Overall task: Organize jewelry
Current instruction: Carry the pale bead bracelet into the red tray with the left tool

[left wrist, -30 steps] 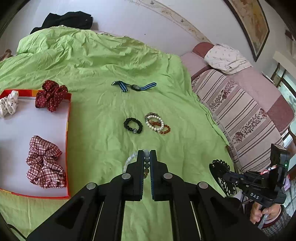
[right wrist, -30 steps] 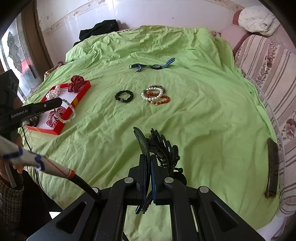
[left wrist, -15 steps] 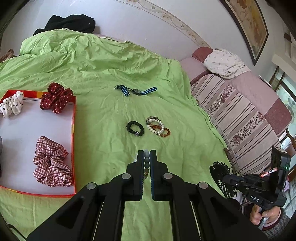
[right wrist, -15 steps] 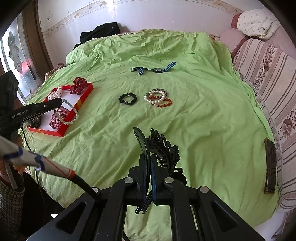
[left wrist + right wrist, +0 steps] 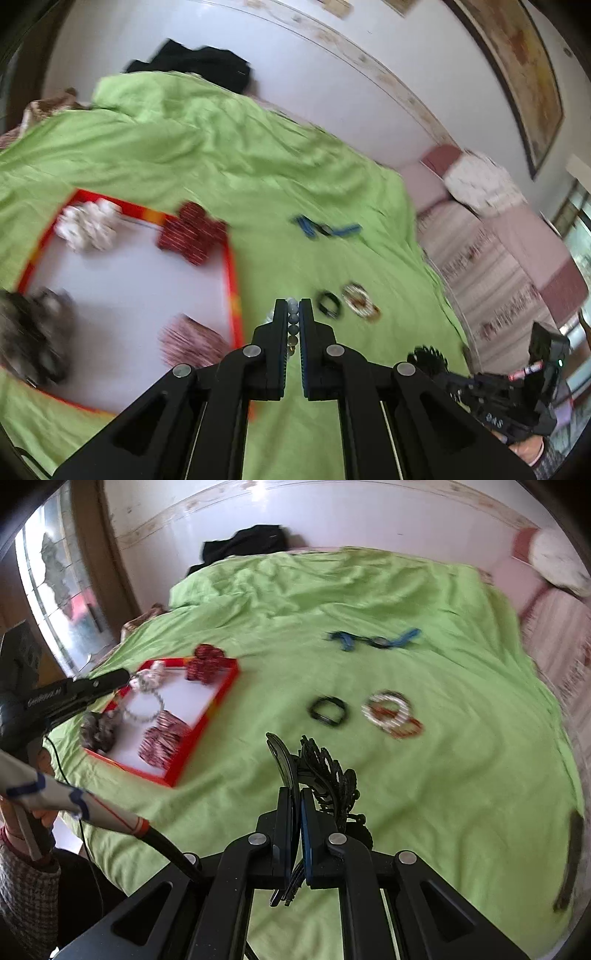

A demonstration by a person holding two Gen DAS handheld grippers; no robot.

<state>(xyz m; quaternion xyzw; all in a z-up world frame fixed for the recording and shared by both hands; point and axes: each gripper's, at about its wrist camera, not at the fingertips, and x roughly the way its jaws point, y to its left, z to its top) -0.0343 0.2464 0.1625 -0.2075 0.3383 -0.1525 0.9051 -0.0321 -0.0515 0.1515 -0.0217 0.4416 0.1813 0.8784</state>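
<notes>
Two tongs are seen, both clamped on sth. The left tongs (image 5: 292,314) are closed on a pale bead bracelet (image 5: 292,316), whose beads are lined up in the narrow gap between the fingers; in the right wrist view the loop (image 5: 146,709) is seen hanging from the tips above the red tray (image 5: 218,698). The right tongs (image 5: 295,801) are closed on a black hair clip (image 5: 328,771), its lacy, toothed part sticking out to the right of the fingers.

The tray is laid on the green bedcover (image 5: 207,147), at left. Four hair scrunchies are held in it: a white one (image 5: 88,227) at the far left corner, a dark red one (image 5: 192,232) at the far right corner and partly over the rim, a red checked one (image 5: 192,339) near the right rim, and a grey one (image 5: 33,332) at the near left, blurred.

Further right, on the bare cover, a black bracelet (image 5: 328,710) is laid, and just beside it a small pile of bracelets (image 5: 391,714), white pearl and red-brown, touching. Further off, a watch w/ a blue striped strap (image 5: 376,639) is stretched out flat. A dark garment (image 5: 247,541) is bunched at the far edge by the wall. Striped bedding (image 5: 491,266) is seen at right. Both views are motion-blurred, so finer detail can't be told.
</notes>
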